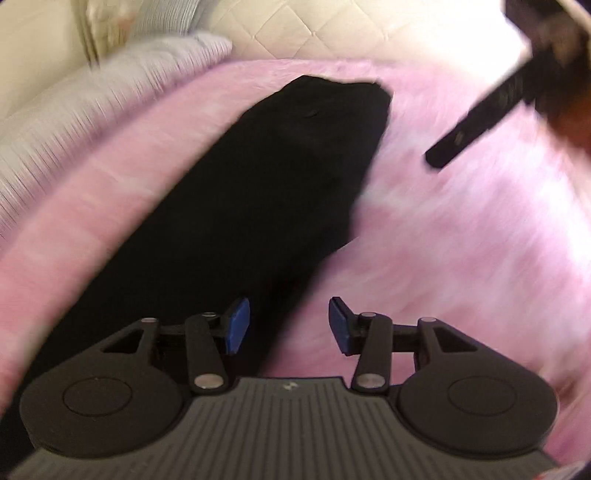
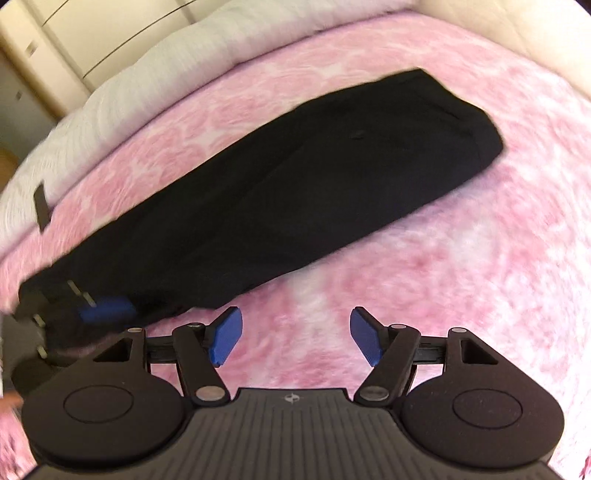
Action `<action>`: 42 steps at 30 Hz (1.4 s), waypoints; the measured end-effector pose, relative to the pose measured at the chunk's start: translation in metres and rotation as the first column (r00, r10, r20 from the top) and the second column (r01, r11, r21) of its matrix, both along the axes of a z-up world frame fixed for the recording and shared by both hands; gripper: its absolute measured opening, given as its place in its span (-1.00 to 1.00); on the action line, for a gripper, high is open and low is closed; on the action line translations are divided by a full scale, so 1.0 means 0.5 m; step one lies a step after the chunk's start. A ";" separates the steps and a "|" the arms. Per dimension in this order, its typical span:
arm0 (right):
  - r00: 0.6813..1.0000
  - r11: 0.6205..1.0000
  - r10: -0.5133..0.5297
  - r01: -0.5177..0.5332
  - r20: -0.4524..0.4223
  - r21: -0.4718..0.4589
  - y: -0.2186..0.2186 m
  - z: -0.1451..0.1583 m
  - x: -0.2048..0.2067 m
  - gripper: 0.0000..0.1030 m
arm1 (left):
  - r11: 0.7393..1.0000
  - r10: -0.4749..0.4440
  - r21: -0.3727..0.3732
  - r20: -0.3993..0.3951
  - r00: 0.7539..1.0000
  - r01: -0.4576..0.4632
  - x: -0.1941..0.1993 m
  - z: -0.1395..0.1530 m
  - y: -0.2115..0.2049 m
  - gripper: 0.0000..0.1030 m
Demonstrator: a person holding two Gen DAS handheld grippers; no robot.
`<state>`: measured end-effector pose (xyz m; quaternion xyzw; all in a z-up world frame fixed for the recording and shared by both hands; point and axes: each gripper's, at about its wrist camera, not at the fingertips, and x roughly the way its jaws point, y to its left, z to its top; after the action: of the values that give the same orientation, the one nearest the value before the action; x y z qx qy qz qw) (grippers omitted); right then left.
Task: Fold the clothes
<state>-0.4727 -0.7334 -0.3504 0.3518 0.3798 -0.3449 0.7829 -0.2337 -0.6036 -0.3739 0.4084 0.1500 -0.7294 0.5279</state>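
Observation:
A long black garment (image 1: 266,192), folded into a narrow strip, lies on a fluffy pink blanket (image 1: 461,258). My left gripper (image 1: 289,325) hovers over its near end, open, blue pads apart. The garment's right edge runs under the gap and nothing is pinched. In the right wrist view the same garment (image 2: 295,184) stretches from lower left to upper right. My right gripper (image 2: 295,336) stands open over bare pink blanket (image 2: 443,295), just beside the garment's long edge. One blue pad of the left gripper (image 2: 107,310) shows at the garment's lower-left end. A dark finger of the right gripper (image 1: 465,129) shows at upper right.
A white ribbed pillow or cover (image 1: 92,110) borders the blanket's far side, also seen as the white cover (image 2: 147,74). A cream quilted surface (image 1: 295,26) lies behind it. Cream drawers (image 2: 74,37) stand at the upper left. A small dark tag (image 2: 42,208) sits on the white cover.

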 end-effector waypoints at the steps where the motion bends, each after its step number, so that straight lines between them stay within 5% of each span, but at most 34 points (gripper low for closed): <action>1: 1.000 1.000 0.024 -0.024 -0.017 -0.012 0.013 -0.002 0.020 0.40 | 1.000 -0.025 0.000 0.054 0.998 0.025 0.006 -0.006 0.004 -0.19; 7: 0.959 0.948 0.263 -0.278 -0.108 -0.156 0.114 -0.022 0.130 0.52 | 0.997 -0.070 0.030 0.148 0.986 0.066 0.037 -0.011 -0.016 -0.24; 11: 0.832 0.785 0.504 -0.554 -0.232 -0.277 0.201 -0.039 0.181 0.51 | 0.997 -0.076 0.037 0.205 0.976 0.070 0.066 -0.017 -0.022 -0.33; 14: 0.760 0.672 0.546 -0.648 -0.352 -0.358 0.246 -0.060 0.211 0.54 | 0.998 -0.060 0.043 0.187 0.980 0.052 0.090 -0.016 -0.041 -0.46; 18: 0.850 0.720 0.350 -0.513 -0.394 -0.468 0.239 -0.067 0.240 0.72 | 0.998 -0.039 0.056 0.112 0.993 0.033 0.110 -0.008 -0.061 -0.64; 20: 0.869 0.737 0.273 -0.464 -0.412 -0.491 0.233 -0.076 0.258 0.72 | 0.997 -0.051 0.055 0.096 0.994 0.046 0.116 -0.014 -0.066 -0.64; 26: 0.850 0.734 0.184 -0.453 -0.494 -0.506 0.253 -0.118 0.316 0.72 | 0.992 -0.129 0.009 0.089 0.988 0.129 0.131 -0.019 -0.050 -0.55; 28: 0.851 0.738 0.162 -0.441 -0.500 -0.511 0.251 -0.128 0.328 0.72 | 0.987 -0.158 -0.022 0.092 0.983 0.160 0.133 -0.003 -0.030 -0.34; 30: 0.850 0.740 0.115 -0.419 -0.514 -0.527 0.244 -0.137 0.342 0.73 | 0.976 -0.208 -0.048 0.109 0.972 0.214 0.129 0.006 -0.005 0.13; 33: 0.843 0.728 0.061 -0.403 -0.534 -0.555 0.222 -0.148 0.354 0.73 | 0.955 -0.287 -0.025 0.163 0.944 0.295 0.115 -0.015 0.013 0.23; 34: 0.843 0.723 0.052 -0.402 -0.536 -0.562 0.214 -0.152 0.357 0.73 | 0.951 -0.304 0.006 0.181 0.935 0.308 0.111 -0.031 0.012 0.21; 35: 0.840 0.714 0.048 -0.407 -0.540 -0.569 0.209 -0.156 0.359 0.73 | 0.946 -0.322 0.037 0.197 0.926 0.321 0.106 -0.048 0.011 -0.15; 36: 0.836 0.703 0.047 -0.417 -0.547 -0.576 0.209 -0.159 0.360 0.73 | 0.944 -0.331 0.057 0.205 0.921 0.326 0.103 -0.058 0.008 -0.79; 42: 0.817 0.649 0.049 -0.463 -0.574 -0.604 0.243 -0.172 0.365 0.73 | 0.966 -0.249 -0.023 0.174 0.953 0.256 0.120 -0.003 -0.002 -0.91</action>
<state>-0.2899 -0.6120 -0.4364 -0.1485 0.4533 -0.4259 0.7688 -0.1739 -0.6048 -0.3755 0.4728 0.0347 -0.7567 0.4502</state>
